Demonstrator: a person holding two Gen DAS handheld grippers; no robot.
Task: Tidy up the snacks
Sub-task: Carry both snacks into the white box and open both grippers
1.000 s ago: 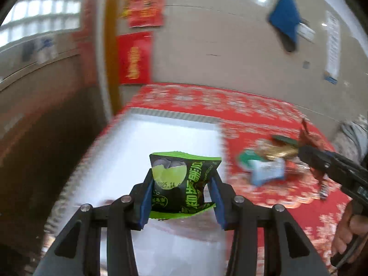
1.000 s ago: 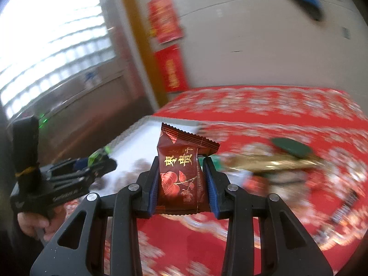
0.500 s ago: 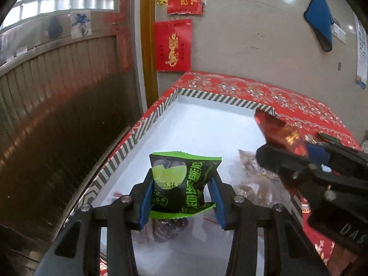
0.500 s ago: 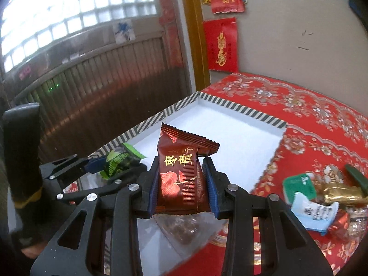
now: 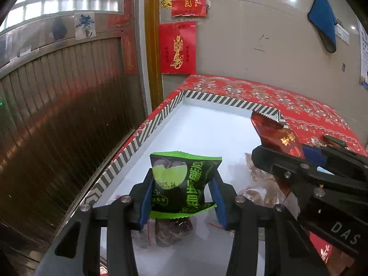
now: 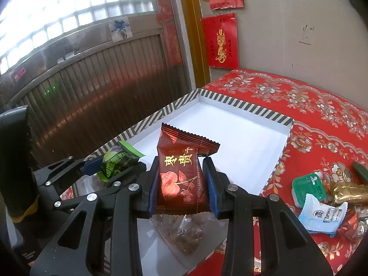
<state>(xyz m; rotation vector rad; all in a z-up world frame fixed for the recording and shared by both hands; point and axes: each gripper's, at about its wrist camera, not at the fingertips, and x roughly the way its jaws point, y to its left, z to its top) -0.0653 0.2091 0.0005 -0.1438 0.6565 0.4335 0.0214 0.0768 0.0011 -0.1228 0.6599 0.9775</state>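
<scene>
While both grippers hover over the shallow white tray with a black-and-white striped rim (image 5: 158,117), each carries 1 snack. The left gripper (image 5: 181,197) has its jaws clamped on a green and black foil snack packet with a pale green apple print (image 5: 181,181); the blue pads (image 5: 145,202) press against its 2 sides, though on the right side the contact is slight and the jaws have just eased a little wider with the packet between them. The packet stands upright above the near left part of the tray. The right gripper (image 6: 182,184) has its jaws clamped on a dark red foil snack packet with gold characters and a rose print (image 6: 181,172), also upright, held over the near end of the tray, just to the right of the left gripper.

On the tray floor, below both grippers, lie several clear-wrapped brown snacks (image 6: 184,234), seen also in the left wrist view (image 5: 260,184).

The tray rests on a desk covered by a red cloth with a silver floral pattern (image 6: 310,105). On that cloth, to the right of the tray and well apart from the grippers, lies a small heap of loose items: a green-lidded cup (image 6: 308,188), a white and pale blue sachet (image 6: 322,216), a gold foil-wrapped piece (image 6: 349,193) and a dark green item at the frame edge (image 6: 361,172).

Behind the desk stand a grey wall with 2 red paper hangings (image 5: 178,48), a blue cloth hanging on the wall (image 5: 322,16) and a brown ribbed door (image 5: 57,115).
</scene>
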